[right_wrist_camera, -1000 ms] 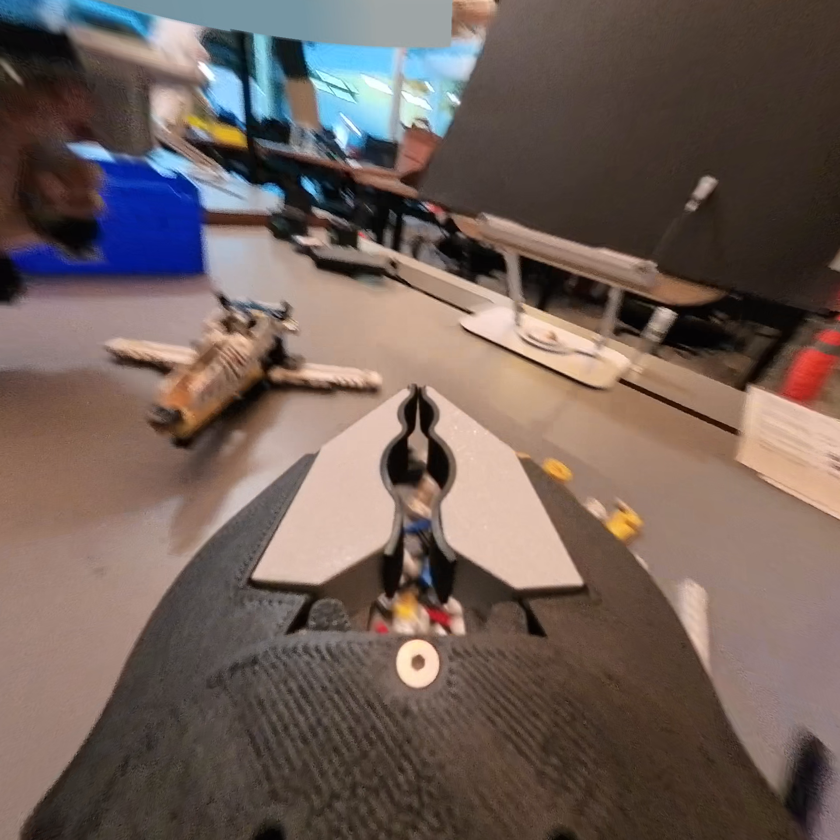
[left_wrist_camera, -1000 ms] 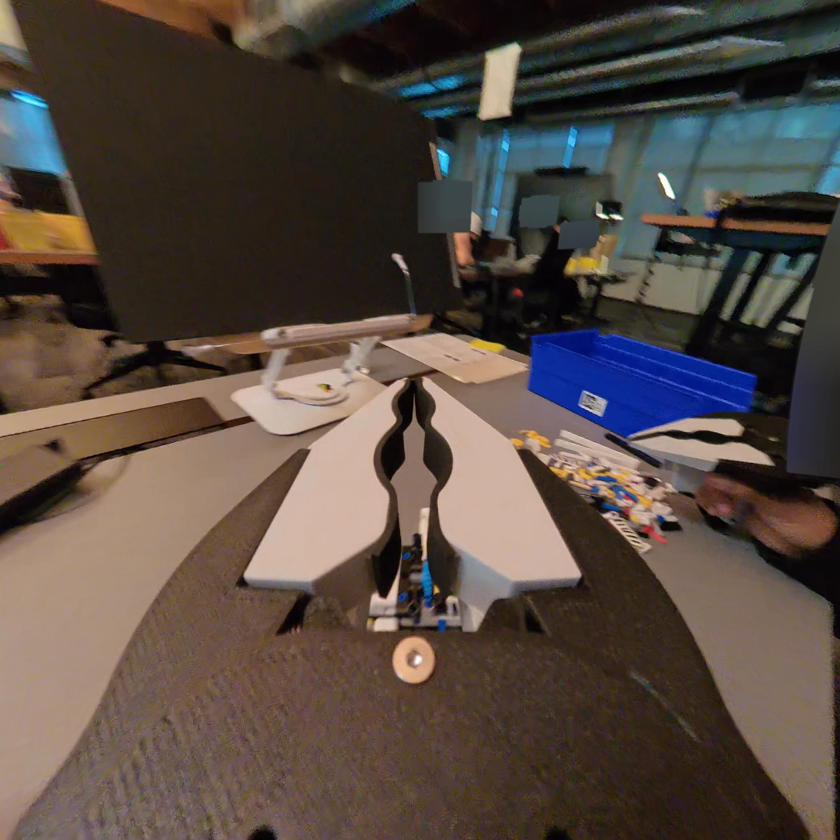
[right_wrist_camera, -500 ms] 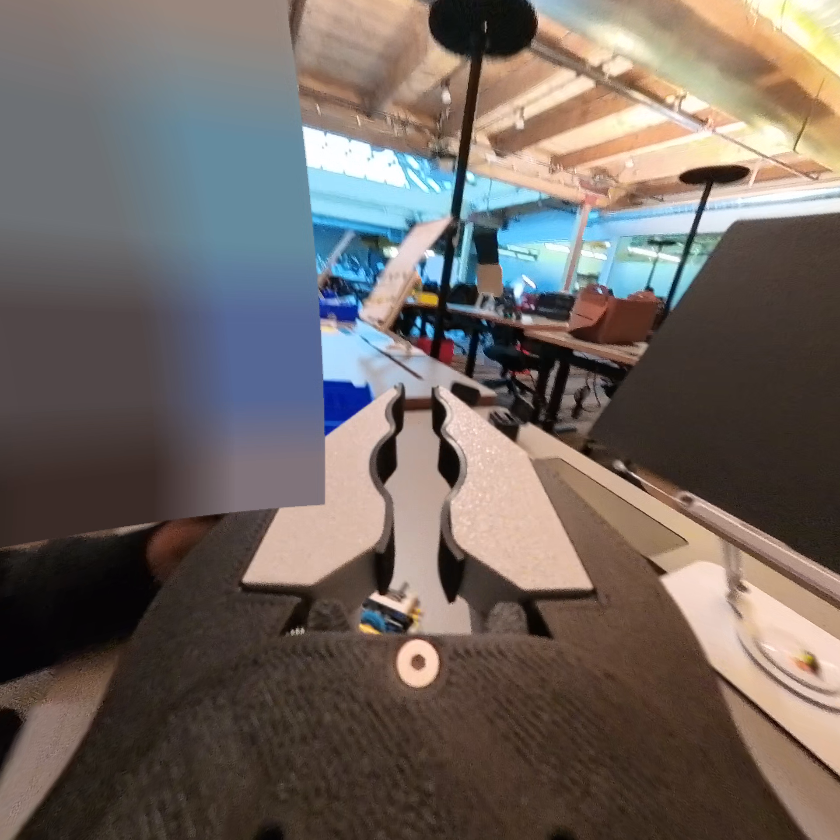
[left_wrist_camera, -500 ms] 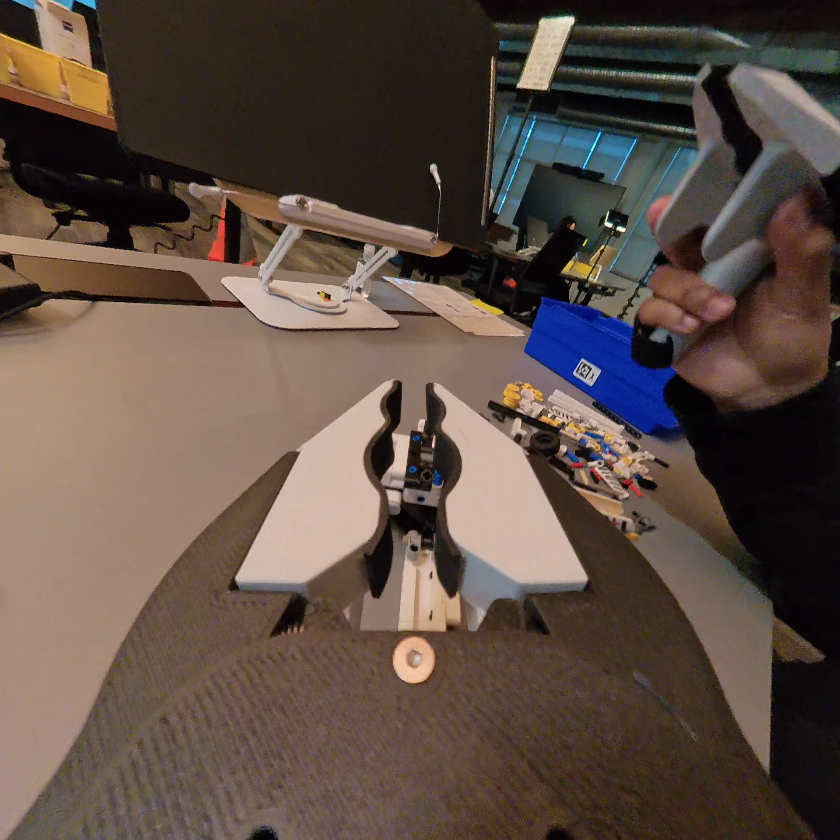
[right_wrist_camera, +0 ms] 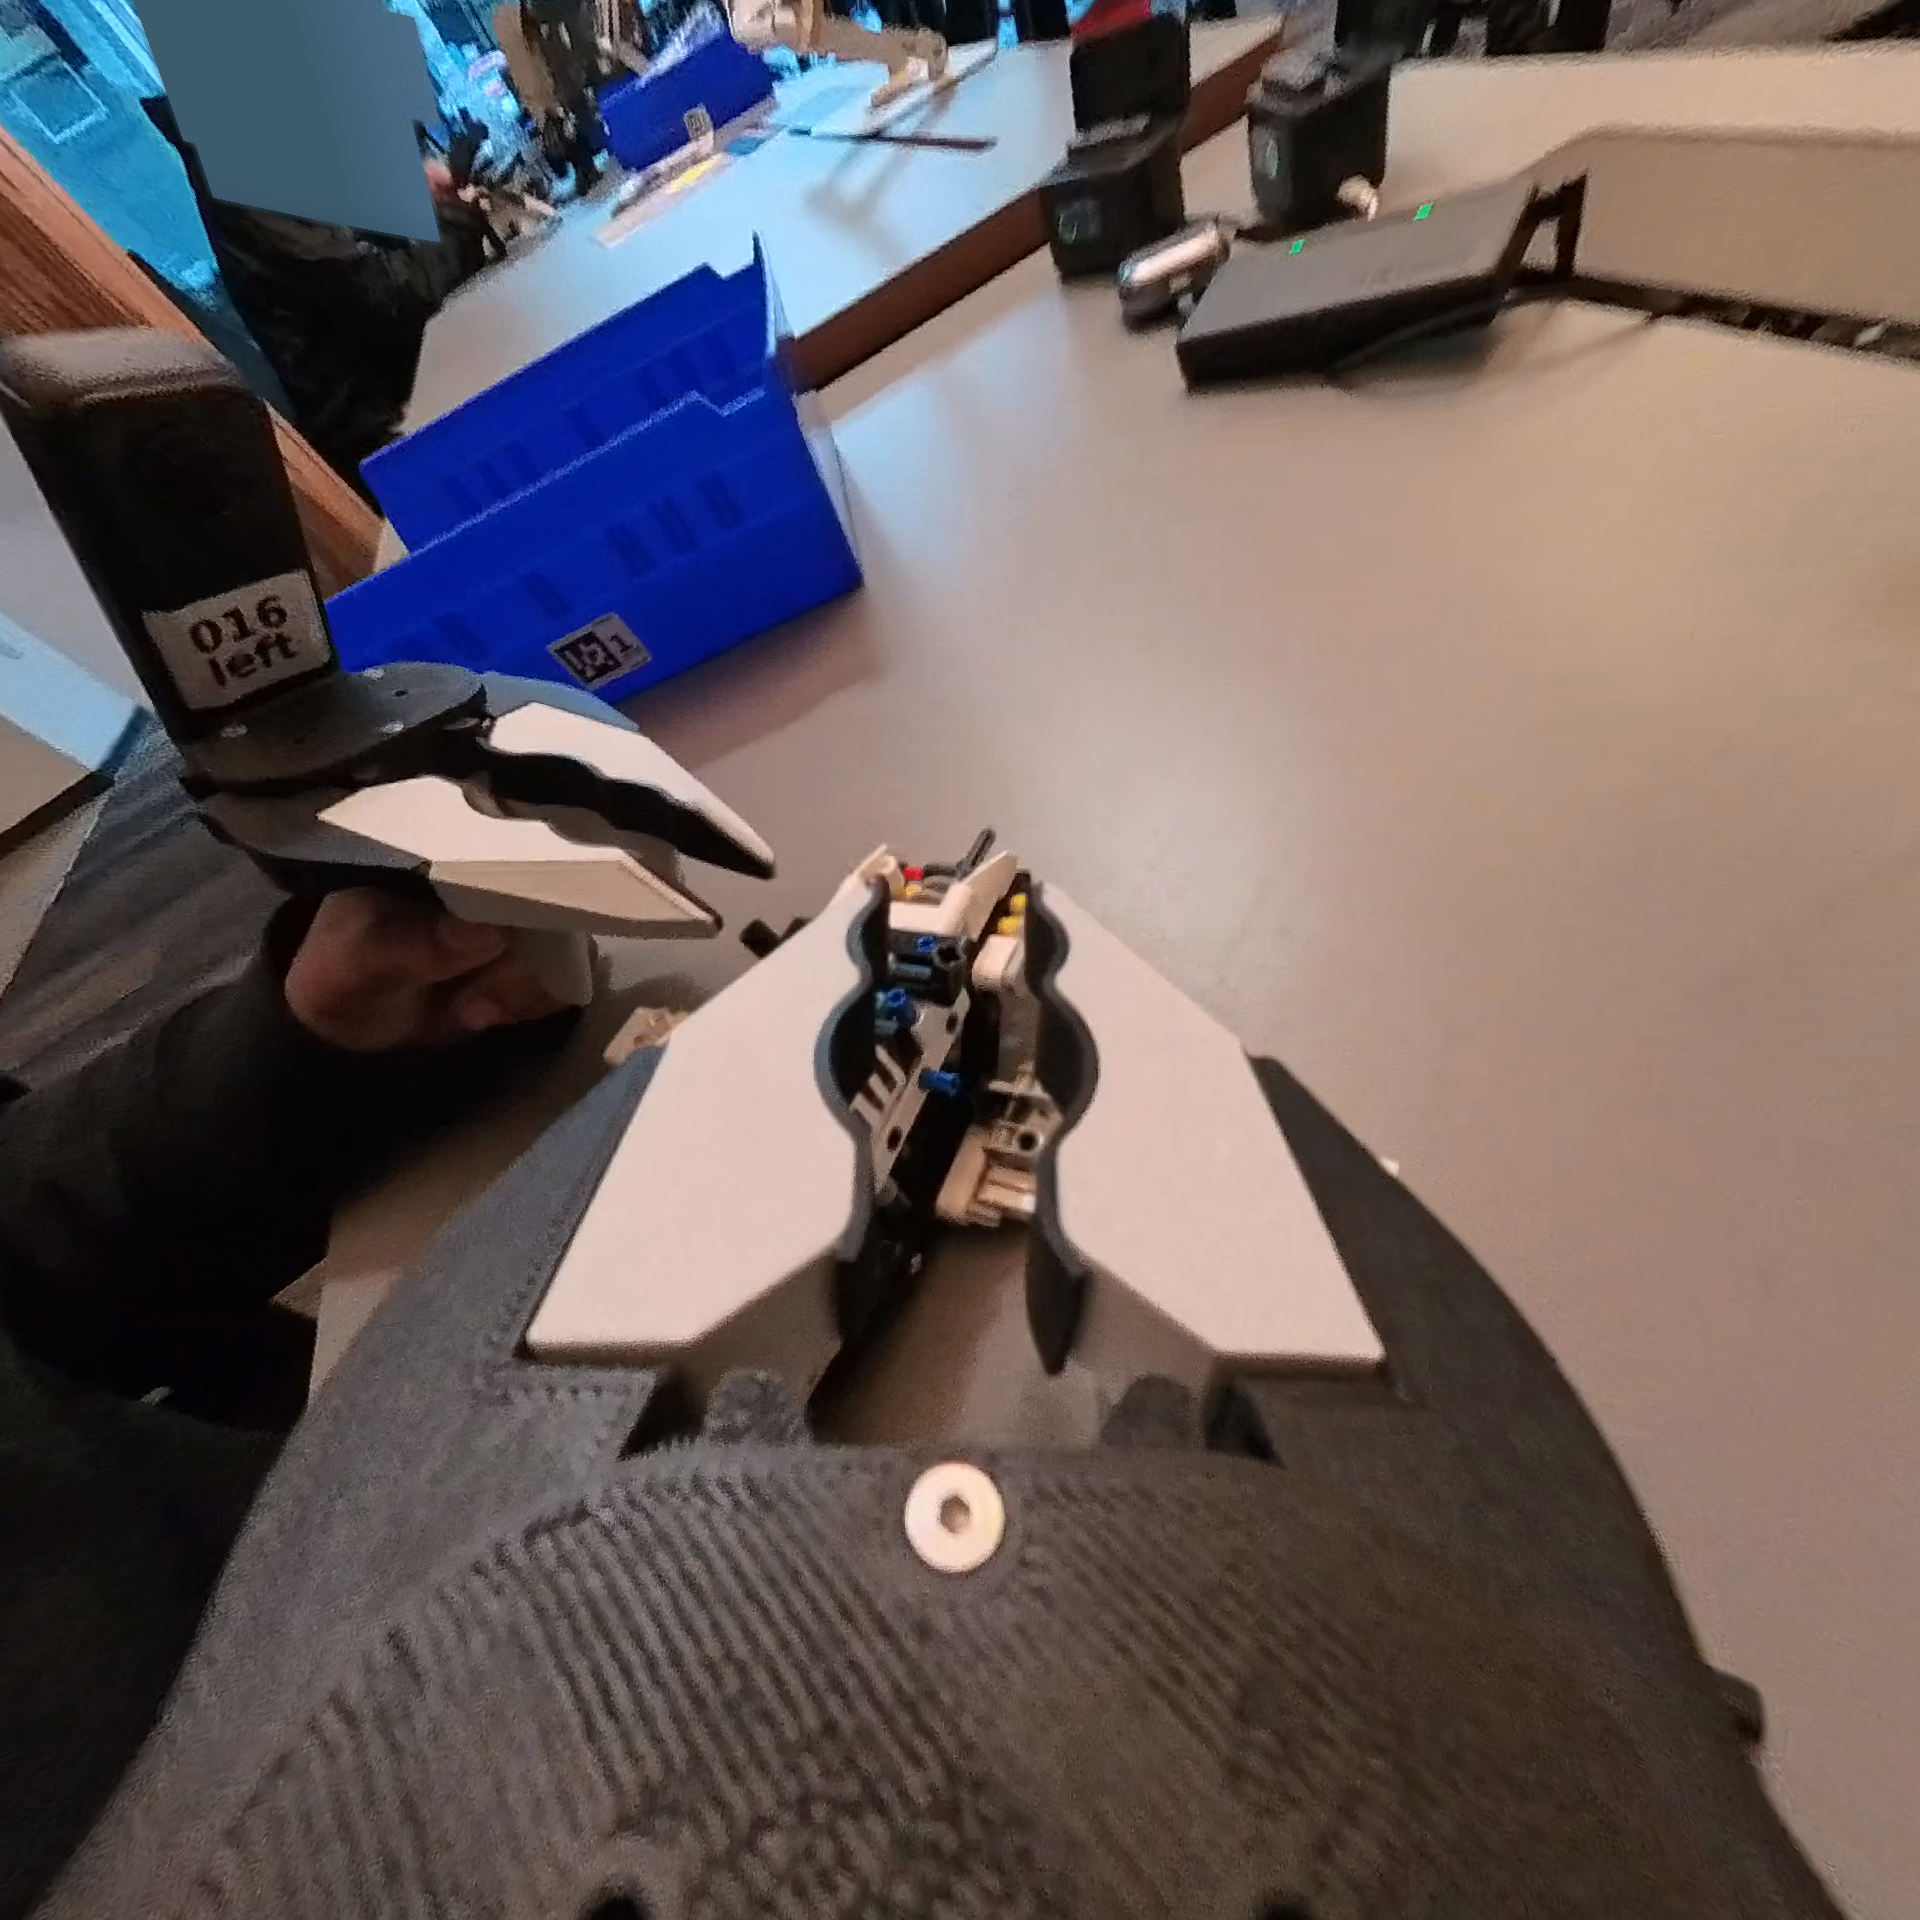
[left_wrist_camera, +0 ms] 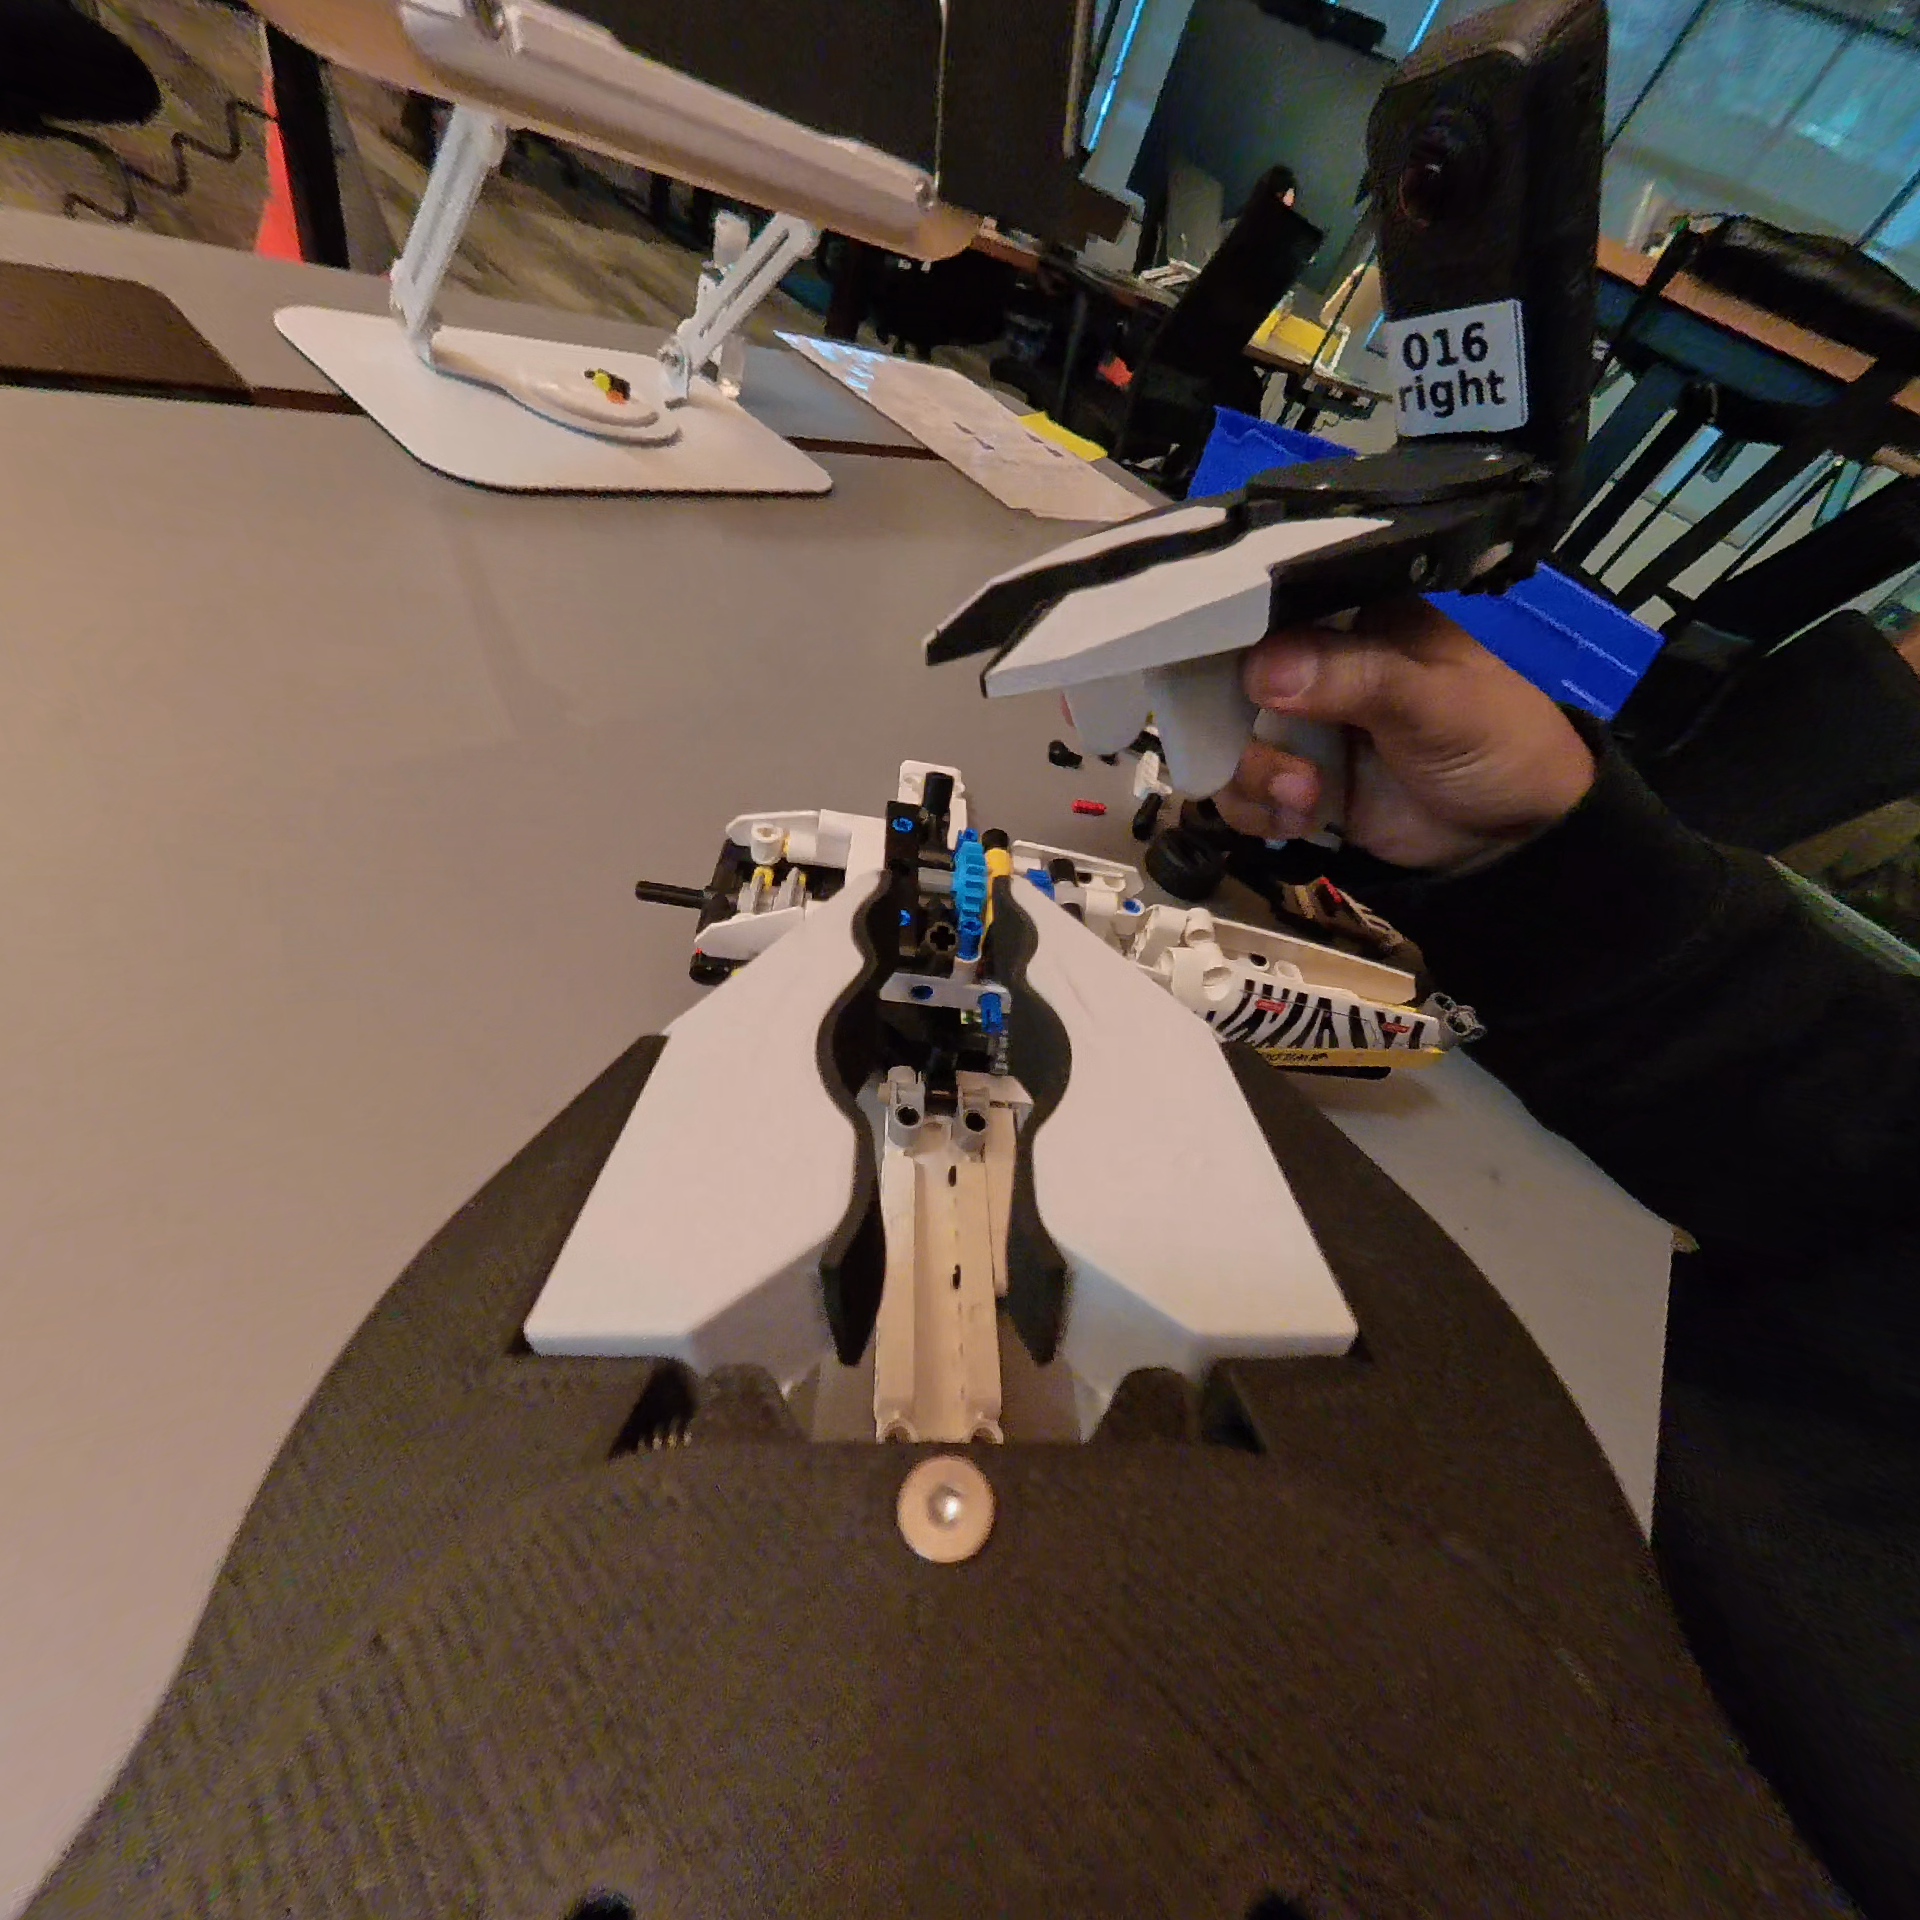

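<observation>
Across the wide grey counter [left_wrist_camera: 312, 675], I work both handheld claws over a half-built toy. A blue bin [right_wrist_camera: 623, 499] stands at the far side, with a white tilting stand [left_wrist_camera: 540, 436] off to the left and a flat black box [right_wrist_camera: 1351, 281] with small green lights farther back. My left claw [left_wrist_camera: 943, 883] hangs in the air above the brick-built model [left_wrist_camera: 790, 862], its fingers [left_wrist_camera: 727, 1122] slightly parted and gripping nothing; the right wrist view, which catches it from the side [right_wrist_camera: 743, 888], shows bare space between the dark pads. The right claw [right_wrist_camera: 956, 888] is likewise released and holds nothing. Seen from the left camera [left_wrist_camera: 961, 665] it hovers clear of the counter, with a hand [left_wrist_camera: 1403, 748] wrapped around its pale handle. The model lies flat on the counter under both claws and shows through each gap (black beams, white panels, a light-blue gear at the centre). Its long panel [left_wrist_camera: 1320, 1013], striped black and white like a zebra and edged in yellow, points off to the right. Just beyond it, near the hand, sit a small black tyre [left_wrist_camera: 1184, 862] and a few loose pins, among them a tiny red pin [left_wrist_camera: 1088, 805], all resting apart from the model.
</observation>
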A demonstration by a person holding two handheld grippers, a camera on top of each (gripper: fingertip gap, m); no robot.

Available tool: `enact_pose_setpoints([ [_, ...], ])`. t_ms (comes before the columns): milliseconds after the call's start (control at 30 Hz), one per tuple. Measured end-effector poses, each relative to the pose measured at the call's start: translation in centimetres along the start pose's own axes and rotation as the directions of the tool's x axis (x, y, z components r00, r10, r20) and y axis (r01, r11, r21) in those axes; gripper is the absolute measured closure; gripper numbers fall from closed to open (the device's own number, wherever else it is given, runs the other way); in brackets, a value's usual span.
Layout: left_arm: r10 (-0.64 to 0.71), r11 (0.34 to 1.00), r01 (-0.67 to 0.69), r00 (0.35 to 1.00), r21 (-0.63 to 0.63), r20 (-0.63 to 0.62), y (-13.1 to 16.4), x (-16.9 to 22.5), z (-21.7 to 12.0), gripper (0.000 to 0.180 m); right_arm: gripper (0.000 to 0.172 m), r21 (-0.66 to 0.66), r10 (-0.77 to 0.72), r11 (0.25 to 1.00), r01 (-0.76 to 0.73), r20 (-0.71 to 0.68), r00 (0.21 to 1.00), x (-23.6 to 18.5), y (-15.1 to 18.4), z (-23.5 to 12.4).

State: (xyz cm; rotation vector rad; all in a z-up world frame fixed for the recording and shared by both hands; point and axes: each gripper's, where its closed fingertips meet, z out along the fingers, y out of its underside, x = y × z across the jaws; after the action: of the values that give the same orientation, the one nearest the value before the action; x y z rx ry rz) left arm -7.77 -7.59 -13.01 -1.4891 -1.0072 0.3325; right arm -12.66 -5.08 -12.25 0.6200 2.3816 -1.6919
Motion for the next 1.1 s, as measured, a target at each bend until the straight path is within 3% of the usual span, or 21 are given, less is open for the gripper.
enact_pose_setpoints([
  [300, -0.09, 0.994, 0.088, 0.996, -0.065, -0.019, 1.0, -0.1, 0.8, 0.166, 0.15, -0.097, 0.058, 0.994, -0.055, 0.026, 0.998, -0.2, 2.4, 1.4],
  [433, -0.11, 0.991, 0.108, 0.994, -0.084, -0.013, 1.4, -0.1, 1.0, 0.177, 0.165, -0.089, 0.066, 0.994, -0.063, 0.035, 0.997, -0.3, 2.6, 1.8],
  [533, -0.141, 0.987, 0.138, 0.99, -0.08, -0.026, 1.4, -0.1, 1.1, 0.177, 0.166, -0.086, 0.057, 0.995, -0.054, 0.037, 0.998, -0.3, 2.6, 1.8],
  [733, -0.084, 0.993, 0.086, 0.996, -0.085, 0.019, 1.4, 0.1, 1.0, 0.178, 0.167, -0.099, -0.048, 0.994, 0.048, -0.007, 0.999, -0.2, 2.5, 1.8],
  [933, -0.146, 0.986, 0.145, 0.989, -0.077, -0.01, 1.4, 0.1, 0.9, 0.178, 0.166, -0.123, -0.203, 0.974, 0.188, -0.122, 0.972, -0.1, 2.1, 2.0],
  [1100, -0.15, 0.986, 0.149, 0.989, -0.076, -0.009, 1.4, 0.1, 0.8, 0.178, 0.167, -0.102, -0.15, 0.985, 0.139, -0.106, 0.983, 0.0, 2.1, 2.2],
])
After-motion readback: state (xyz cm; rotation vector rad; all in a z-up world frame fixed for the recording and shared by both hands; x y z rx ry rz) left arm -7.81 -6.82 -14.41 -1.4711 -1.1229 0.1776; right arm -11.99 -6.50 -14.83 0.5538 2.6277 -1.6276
